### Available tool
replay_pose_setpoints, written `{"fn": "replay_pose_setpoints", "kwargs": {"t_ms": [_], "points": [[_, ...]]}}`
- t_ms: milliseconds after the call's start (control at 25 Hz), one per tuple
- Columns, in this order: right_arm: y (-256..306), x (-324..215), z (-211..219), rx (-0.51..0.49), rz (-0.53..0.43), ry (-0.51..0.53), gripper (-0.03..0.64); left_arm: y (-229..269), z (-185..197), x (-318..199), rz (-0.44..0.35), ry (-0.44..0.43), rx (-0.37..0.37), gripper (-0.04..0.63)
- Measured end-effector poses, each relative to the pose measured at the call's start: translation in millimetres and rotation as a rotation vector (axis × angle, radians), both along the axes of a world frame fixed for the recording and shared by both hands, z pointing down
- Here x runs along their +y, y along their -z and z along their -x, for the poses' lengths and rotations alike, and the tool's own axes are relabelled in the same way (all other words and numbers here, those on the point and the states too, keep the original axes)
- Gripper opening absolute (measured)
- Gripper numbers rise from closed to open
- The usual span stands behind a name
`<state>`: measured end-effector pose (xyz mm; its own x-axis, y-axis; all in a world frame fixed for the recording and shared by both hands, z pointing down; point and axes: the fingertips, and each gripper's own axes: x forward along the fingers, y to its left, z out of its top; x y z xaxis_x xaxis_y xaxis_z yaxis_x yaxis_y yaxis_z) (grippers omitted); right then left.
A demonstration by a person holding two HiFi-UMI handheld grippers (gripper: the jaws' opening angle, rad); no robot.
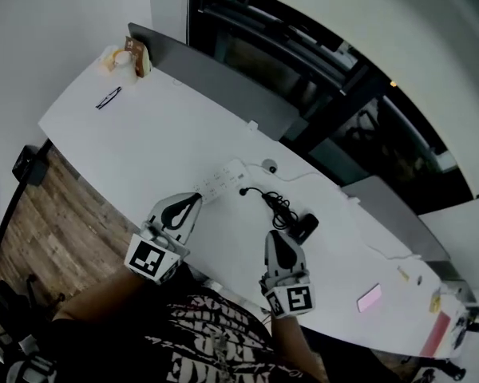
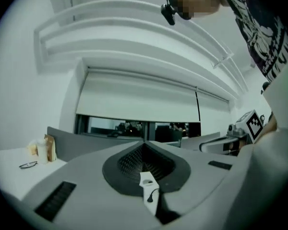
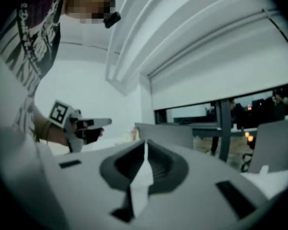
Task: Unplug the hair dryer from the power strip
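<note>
The left gripper [image 1: 193, 202] and right gripper [image 1: 274, 238] hang over the table's [image 1: 144, 126] near edge. Their fingers [image 2: 128, 164] are pressed together, holding nothing. The black hair dryer [image 1: 305, 227] lies mid-table. Its plug [image 1: 243, 191] rests beside the white power strip [image 1: 220, 179].

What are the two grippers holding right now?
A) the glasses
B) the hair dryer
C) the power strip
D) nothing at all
D: the left gripper and the right gripper both have their jaws together with nothing between them, and the hair dryer lies on the table.
</note>
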<state>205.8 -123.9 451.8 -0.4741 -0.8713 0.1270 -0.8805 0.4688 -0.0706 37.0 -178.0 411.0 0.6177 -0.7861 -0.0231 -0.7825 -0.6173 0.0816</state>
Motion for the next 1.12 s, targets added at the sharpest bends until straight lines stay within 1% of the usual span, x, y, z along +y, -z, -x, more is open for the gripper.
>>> {"fn": "replay_pose_setpoints", "kwargs": {"t_ms": [80,160,280,400,520,680,840,1120], "points": [[10,4,-4,0.013,-0.024,0.013,0.037,19,-14,19,-0.055,0.011,0.006,0.026],[15,7,-6,0.012,-0.039,0.025,0.034,27,-28,32,-0.083,-0.008,-0.025,0.026],[19,13,-5,-0.004,-0.046,0.037,0.034,31,-36,42,-0.079,0.002,-0.065,0.026],[26,15,-2,-0.014,-0.067,0.043,0.034,39,-31,50,-0.094,0.029,-0.067,0.026],[32,14,4,-0.021,-0.084,0.047,0.034,42,-26,54,-0.102,0.035,-0.071,0.026],[32,12,11,-0.011,-0.076,0.042,0.034,37,-20,49,-0.083,0.029,-0.068,0.026],[27,9,15,-0.017,-0.063,0.025,0.034,32,-15,37,-0.073,0.001,-0.067,0.026],[27,-26,43,-0.008,-0.039,-0.049,0.034,37,13,-4,-0.102,-0.076,-0.097,0.026]]}}
